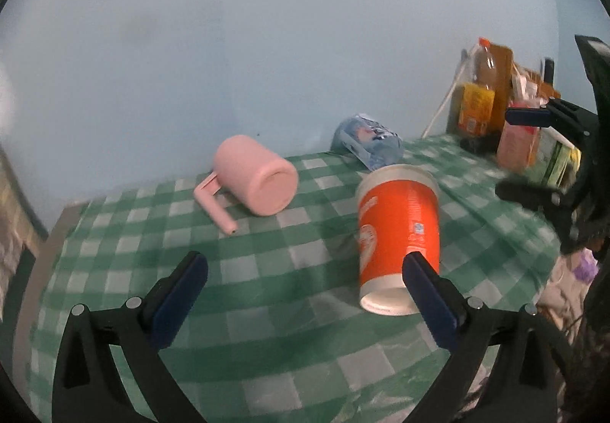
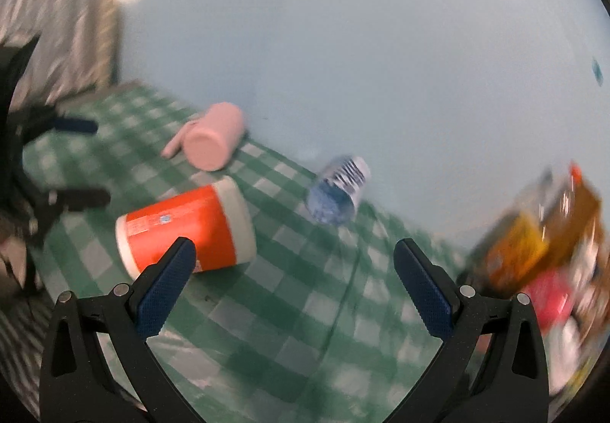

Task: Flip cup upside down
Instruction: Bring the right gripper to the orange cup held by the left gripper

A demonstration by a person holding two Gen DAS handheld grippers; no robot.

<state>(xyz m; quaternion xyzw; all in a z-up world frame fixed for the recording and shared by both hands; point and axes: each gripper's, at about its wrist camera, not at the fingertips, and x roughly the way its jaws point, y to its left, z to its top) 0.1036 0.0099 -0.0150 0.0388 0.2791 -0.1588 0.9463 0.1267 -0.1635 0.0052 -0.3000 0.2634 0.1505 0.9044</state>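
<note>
While the orange paper cup (image 1: 398, 232) lies on its side on the green checked tablecloth (image 1: 267, 308), the flip looks barely begun: in my judgement the cup must yet be gripped, turned and set down on its rim. The left claw (image 1: 305, 266) is spread wide and holds nothing; its right finger overlaps the cup's narrow end, though contact cannot be told. The right claw (image 2: 293, 253) is likewise wide apart and empty, its left finger just in front of the cup (image 2: 187, 221). Behind lie a pink mug (image 1: 255, 175) on its side and a blue plastic bottle (image 1: 368, 144), with groceries (image 1: 492, 106) near the wall.
</note>
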